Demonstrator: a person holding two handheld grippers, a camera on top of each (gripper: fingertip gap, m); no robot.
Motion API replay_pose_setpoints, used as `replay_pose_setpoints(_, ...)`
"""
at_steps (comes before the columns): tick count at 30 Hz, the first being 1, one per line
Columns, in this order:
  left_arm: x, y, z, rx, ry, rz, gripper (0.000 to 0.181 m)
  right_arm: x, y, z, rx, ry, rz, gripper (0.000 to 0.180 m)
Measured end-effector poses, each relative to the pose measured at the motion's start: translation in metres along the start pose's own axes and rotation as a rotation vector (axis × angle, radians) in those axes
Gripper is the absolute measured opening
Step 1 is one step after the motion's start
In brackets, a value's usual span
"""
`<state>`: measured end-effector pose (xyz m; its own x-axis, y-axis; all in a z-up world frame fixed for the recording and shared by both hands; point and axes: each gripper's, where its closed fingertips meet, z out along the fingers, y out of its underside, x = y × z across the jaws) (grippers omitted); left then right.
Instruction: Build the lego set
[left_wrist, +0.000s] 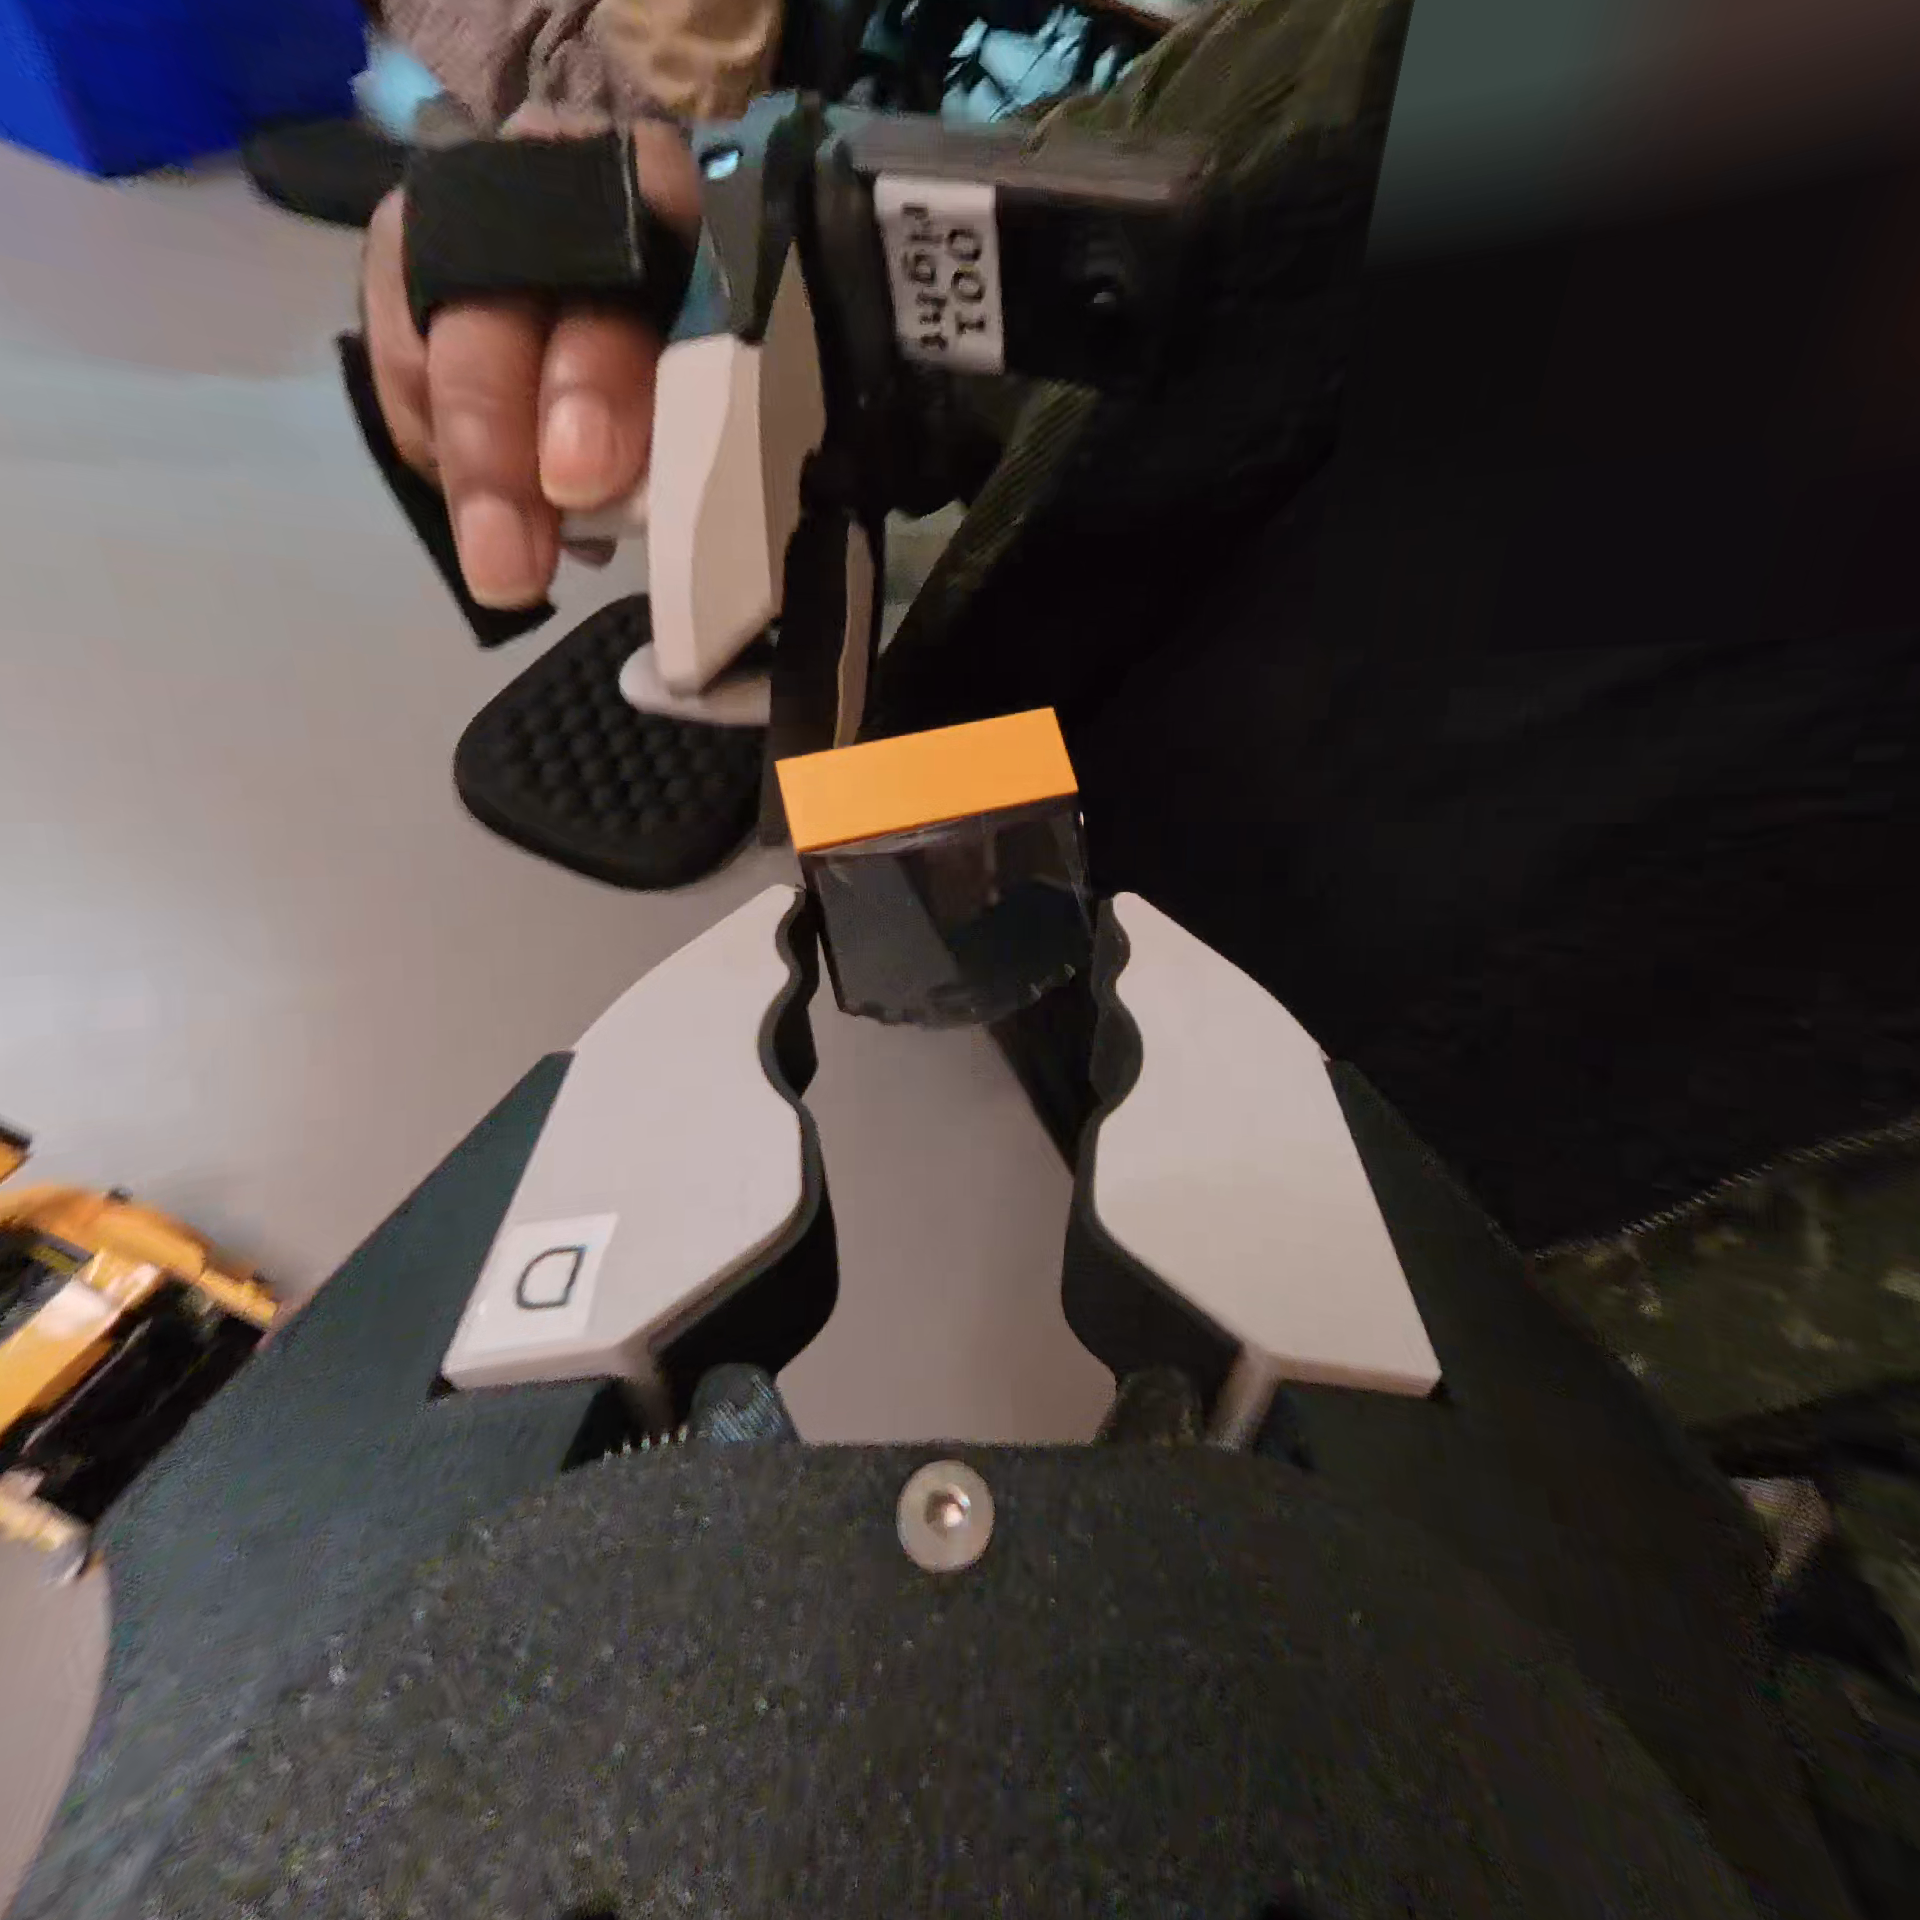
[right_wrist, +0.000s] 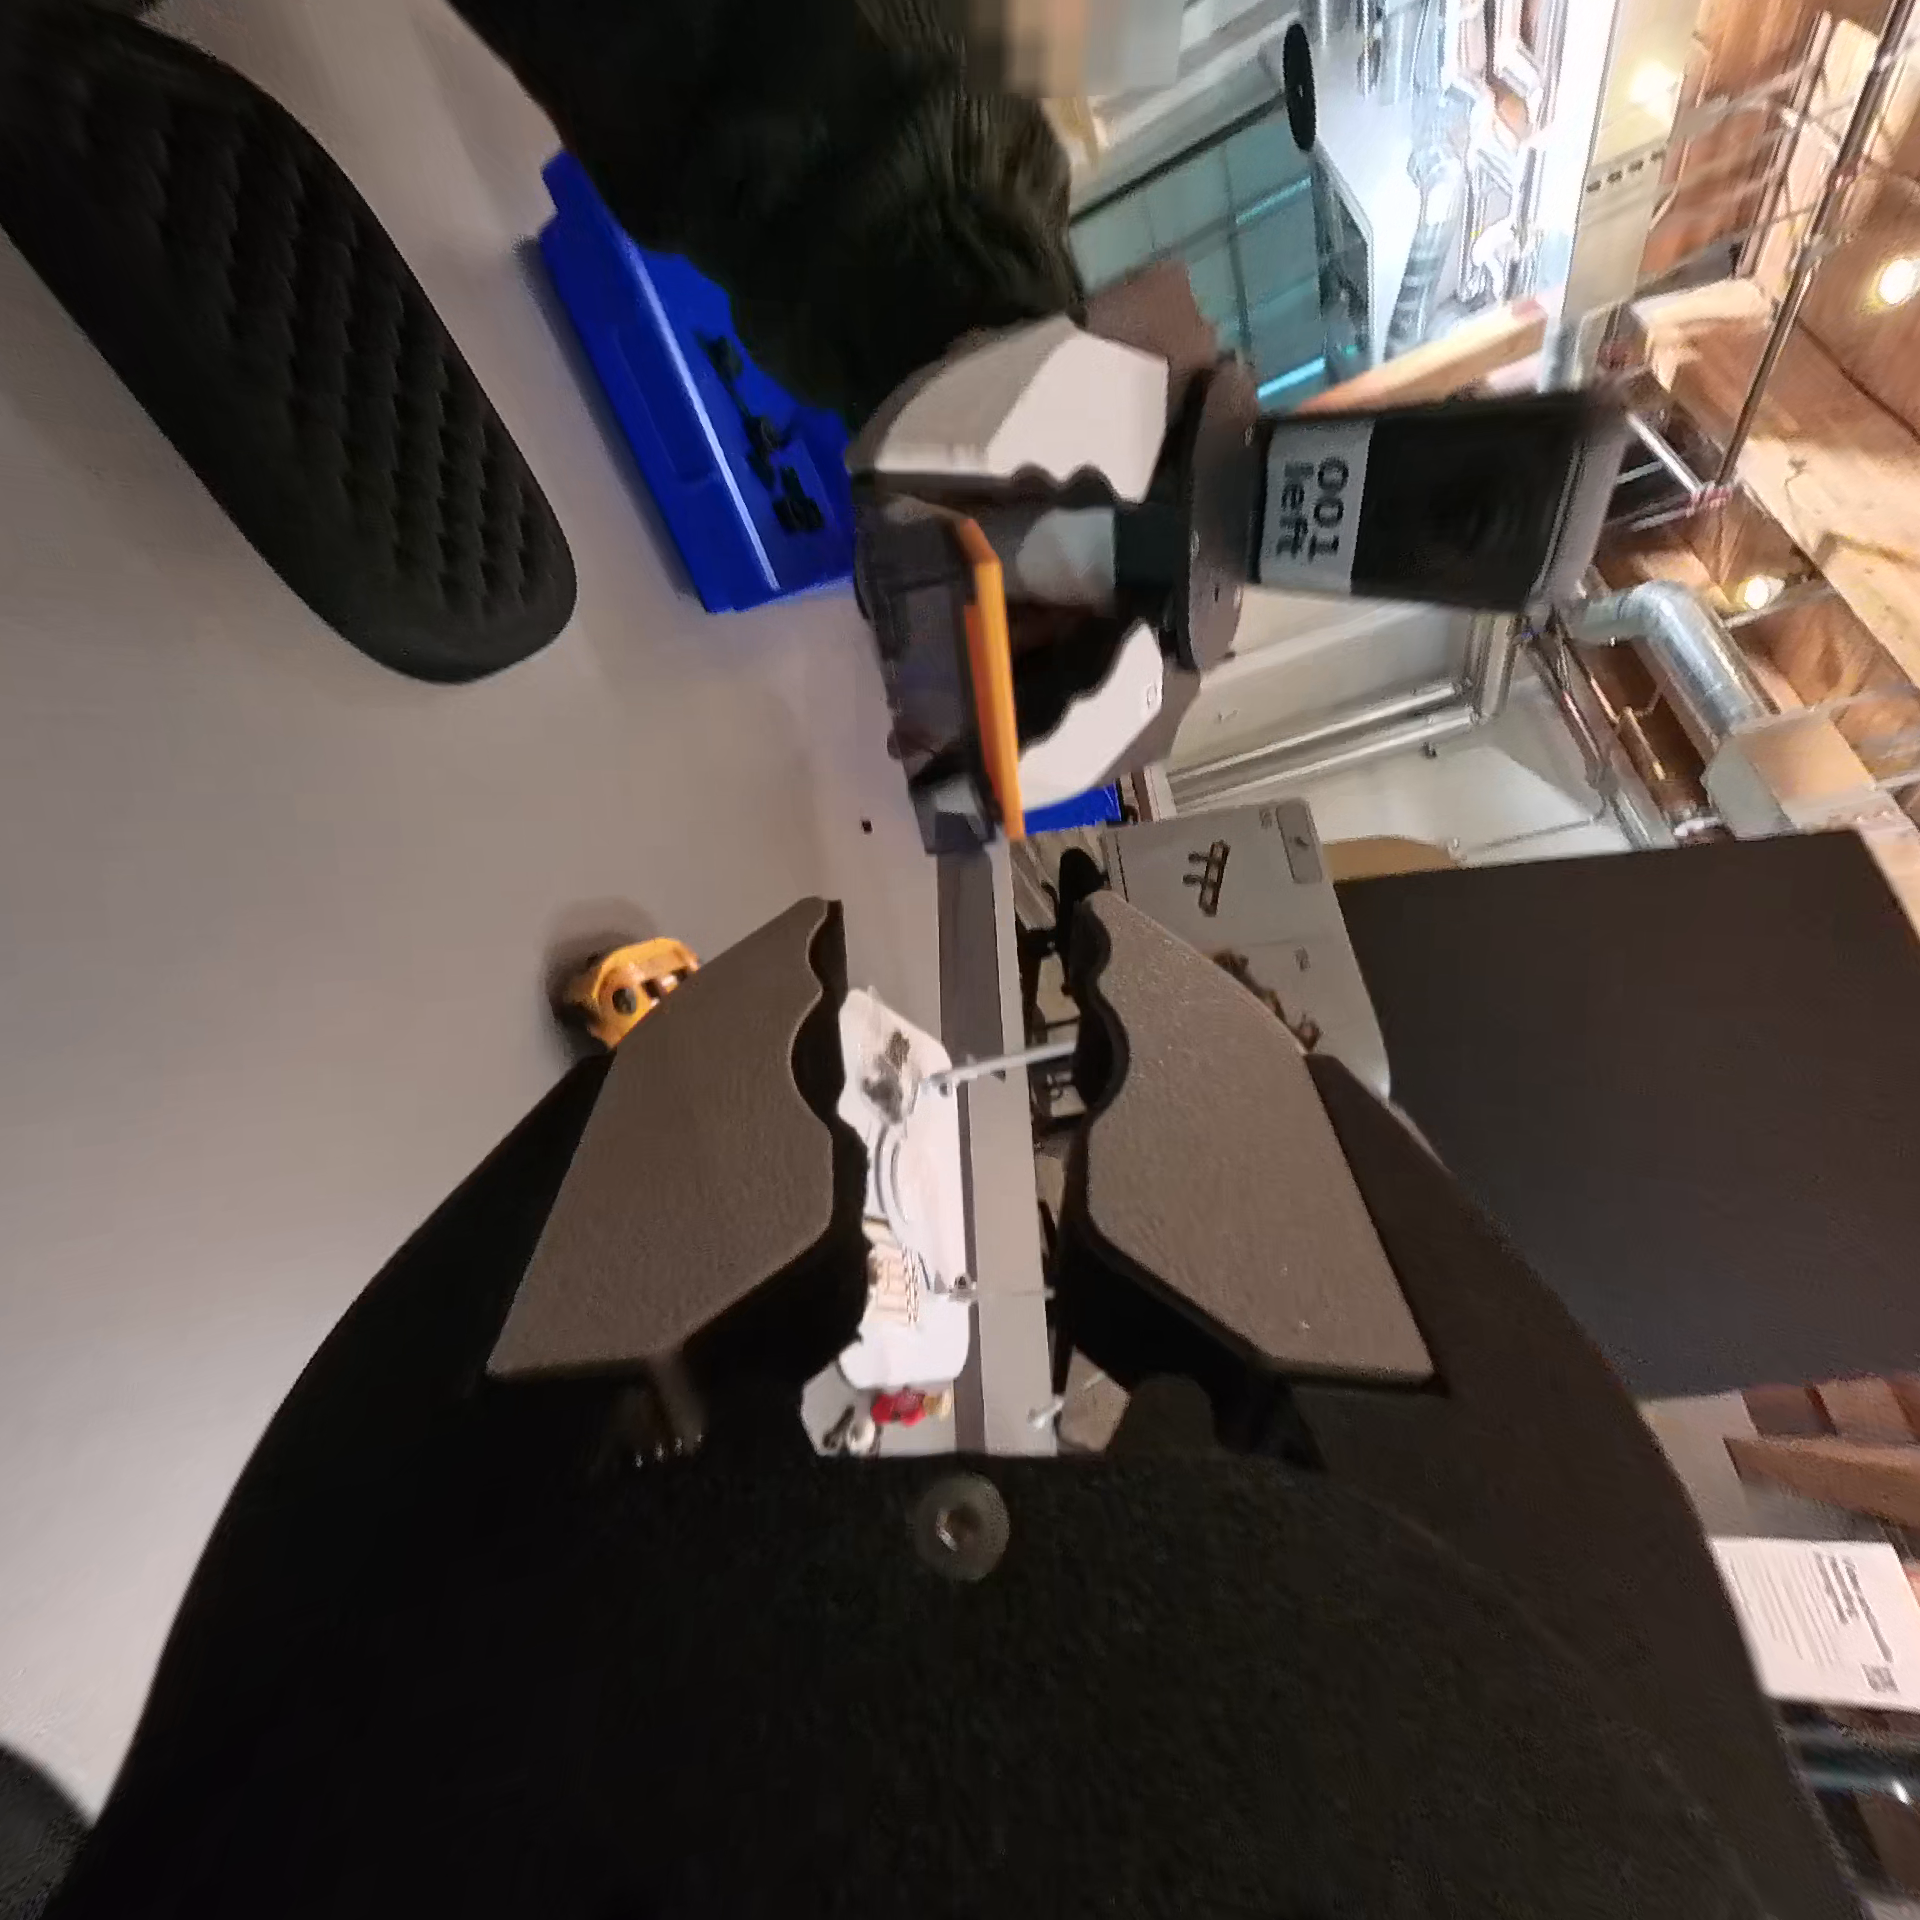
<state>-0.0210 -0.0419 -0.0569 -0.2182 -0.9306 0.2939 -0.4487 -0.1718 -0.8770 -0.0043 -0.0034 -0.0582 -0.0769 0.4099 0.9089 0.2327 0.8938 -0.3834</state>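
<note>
My left gripper (left_wrist: 951, 920) has white fingers shut on a small lego assembly (left_wrist: 935, 831), a dark see-through block with an orange tile on top, held in the air by its sides. The same assembly shows in the right wrist view (right_wrist: 940, 634), held by the left gripper (right_wrist: 951, 613) above the table edge. My right gripper (right_wrist: 961, 935) is open and empty, a short way from the assembly. In the left wrist view the right gripper (left_wrist: 774, 665) hangs just behind the assembly, held by a hand (left_wrist: 499, 405). A yellow and black lego model (left_wrist: 94, 1320) lies on the table at the lower left.
A black textured pad (left_wrist: 603, 758) lies on the grey table (right_wrist: 312, 935), also in the right wrist view (right_wrist: 260, 343). A blue bin (right_wrist: 686, 416) stands beyond it. A yellow lego part (right_wrist: 623, 987) and a clear bag of pieces (right_wrist: 904, 1195) lie near the table edge.
</note>
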Motion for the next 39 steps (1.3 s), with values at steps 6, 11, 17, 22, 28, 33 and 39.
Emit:
replay_pose_setpoints(6,0.008,-0.008,-0.006,0.075,0.182,0.023,0.05,0.007,-0.018,0.013,0.09,-0.01,-0.03,0.03)
replay_pose_setpoints(11,0.009,-0.007,-0.002,0.057,0.215,0.021,0.051,0.004,-0.02,0.011,0.114,-0.011,-0.041,0.021)
replay_pose_setpoints(17,0.011,-0.009,0.002,0.049,0.238,0.02,0.051,0.002,-0.023,0.006,0.109,-0.015,-0.042,0.019)
replay_pose_setpoints(22,0.012,-0.011,0.004,0.054,0.26,0.013,0.051,0.002,-0.024,0.003,0.099,-0.025,-0.024,0.019)
replay_pose_setpoints(28,0.014,-0.009,0.006,0.052,0.275,0.002,0.051,-0.002,-0.025,0.003,0.093,-0.04,-0.012,0.017)
replay_pose_setpoints(33,0.01,-0.006,0.005,0.046,0.24,-0.001,0.051,-0.002,-0.02,0.007,0.086,-0.037,0.015,0.017)
replay_pose_setpoints(39,-0.025,0.0,-0.008,-0.002,-0.154,0.108,0.051,0.004,0.019,0.0,0.03,-0.1,0.465,0.042)
